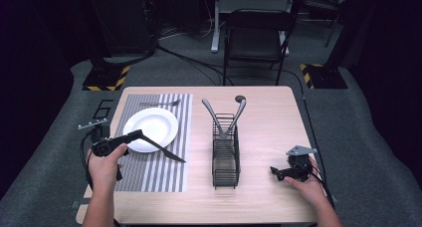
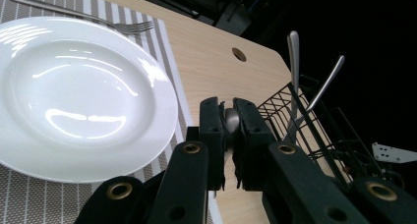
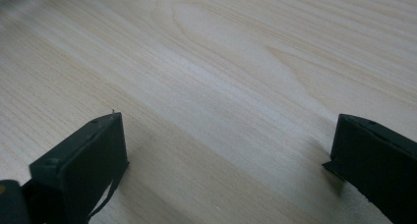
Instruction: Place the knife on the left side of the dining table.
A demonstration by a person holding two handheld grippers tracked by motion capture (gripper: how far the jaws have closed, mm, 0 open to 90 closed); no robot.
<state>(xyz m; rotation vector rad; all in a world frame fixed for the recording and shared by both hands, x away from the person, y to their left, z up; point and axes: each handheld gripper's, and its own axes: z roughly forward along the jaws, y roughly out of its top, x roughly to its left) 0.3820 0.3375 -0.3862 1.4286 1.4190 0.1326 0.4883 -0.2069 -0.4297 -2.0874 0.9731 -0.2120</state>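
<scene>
My left gripper [image 1: 135,134] hovers over the near right rim of the white plate [image 1: 150,129], shut on a table knife [image 1: 166,152]. The knife slants down to the right over the striped placemat [image 1: 154,174]. In the left gripper view the jaws [image 2: 230,111] pinch the knife's metal [image 2: 230,121] end-on, with the plate [image 2: 74,96] to their left. My right gripper [image 1: 274,171] rests at the table's right front, open, and the right gripper view shows its jaws [image 3: 226,140] wide apart over bare wood.
A fork [image 1: 160,103] lies on the placemat beyond the plate. A black wire cutlery basket [image 1: 225,157] stands mid-table with two utensil handles [image 1: 211,110] sticking up. A chair [image 1: 256,35] stands behind the table.
</scene>
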